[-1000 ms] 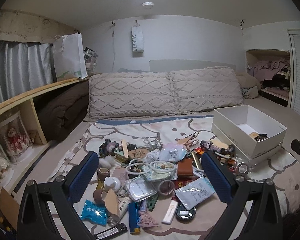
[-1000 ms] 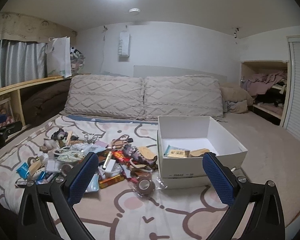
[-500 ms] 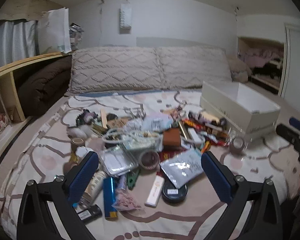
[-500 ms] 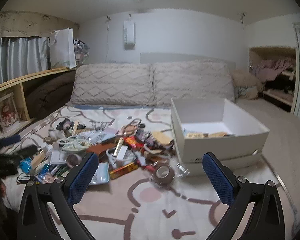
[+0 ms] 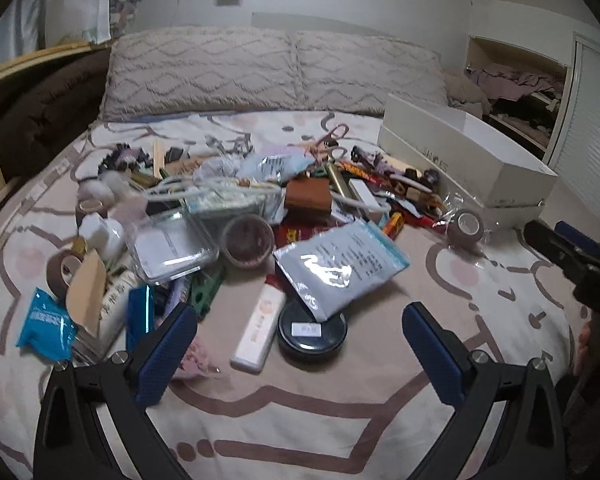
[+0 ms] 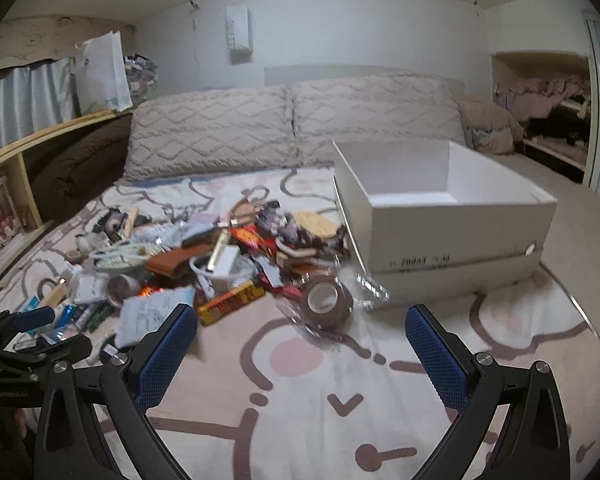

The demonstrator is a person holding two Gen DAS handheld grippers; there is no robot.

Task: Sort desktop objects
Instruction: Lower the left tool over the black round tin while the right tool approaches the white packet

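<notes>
A heap of small items lies on a patterned bedspread [image 5: 300, 408]. In the left wrist view my left gripper [image 5: 300, 344] is open, low over the near edge of the heap, with a black round tin [image 5: 312, 331] and a white tube [image 5: 260, 326] between its fingers' line. A silvery blue pouch [image 5: 342, 264] lies just beyond. In the right wrist view my right gripper [image 6: 300, 344] is open and holds nothing, with a brown tape roll [image 6: 326, 300] in clear wrap ahead of it. A white open box [image 6: 444, 220] stands at the right of the heap.
Two pillows [image 5: 272, 72] line the back of the bed. A wooden shelf [image 6: 8, 184] with a brown blanket runs along the left. An open closet [image 6: 540, 120] is at the far right. The other gripper [image 6: 28, 344] shows at the right wrist view's left edge.
Both grippers have dropped and moved forward toward the bed. The heap looms larger in the left view, and the tape roll and box are closer in the right view. Both stay open.
</notes>
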